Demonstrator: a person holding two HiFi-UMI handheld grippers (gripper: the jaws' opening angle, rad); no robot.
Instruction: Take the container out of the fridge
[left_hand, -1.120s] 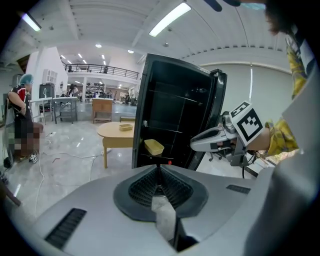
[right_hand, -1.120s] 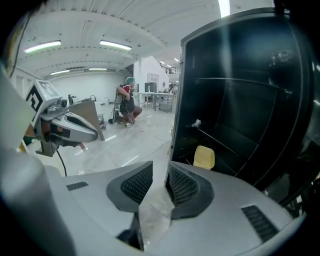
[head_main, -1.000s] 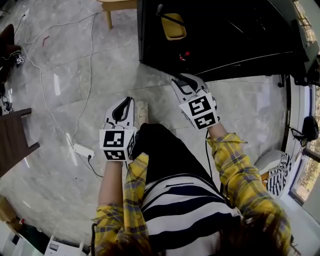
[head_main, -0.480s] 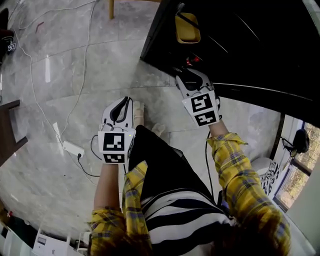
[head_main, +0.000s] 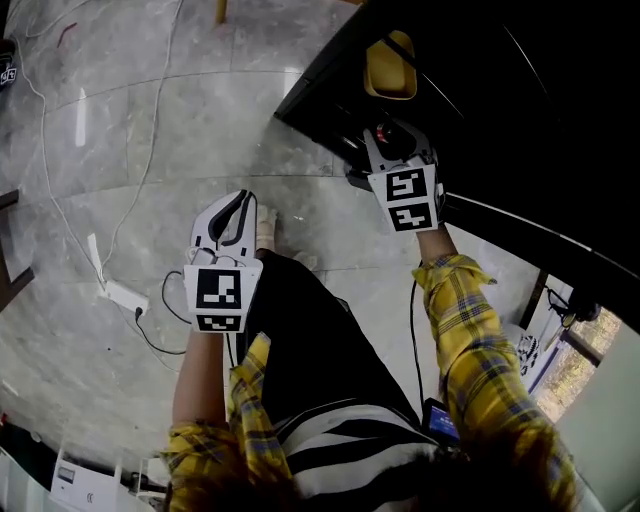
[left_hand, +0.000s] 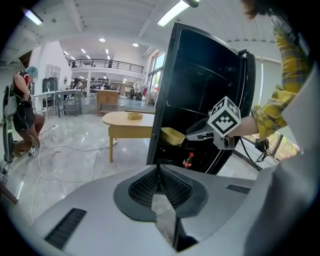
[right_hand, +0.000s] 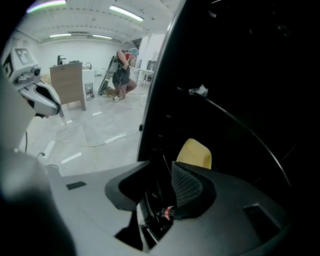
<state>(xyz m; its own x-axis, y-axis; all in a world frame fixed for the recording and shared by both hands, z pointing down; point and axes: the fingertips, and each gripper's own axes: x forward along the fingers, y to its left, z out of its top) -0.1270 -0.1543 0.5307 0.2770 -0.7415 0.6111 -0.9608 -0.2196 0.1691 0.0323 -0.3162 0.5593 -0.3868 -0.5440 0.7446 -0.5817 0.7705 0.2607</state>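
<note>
Barely started: my right hand-held gripper (head_main: 388, 140), jaws just opened wide and empty, is at the open fridge (head_main: 520, 110). The yellow container (head_main: 390, 68) sits inside at its twelve o'clock. My left hand-held gripper (head_main: 238, 205) is clenched, empty. Grasping and lifting out remain.

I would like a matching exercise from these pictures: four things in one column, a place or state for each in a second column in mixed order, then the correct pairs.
Things
1. yellow container
2. left gripper
3. right gripper
4. white power strip

Places or states
A. jaws together, above the floor
B. lying on the floor
C. inside the black fridge
D. jaws apart, at the fridge opening

Pairs: 1-C; 2-A; 3-D; 4-B

The right gripper's jaws have just been opening; nothing is gripped between them.
</note>
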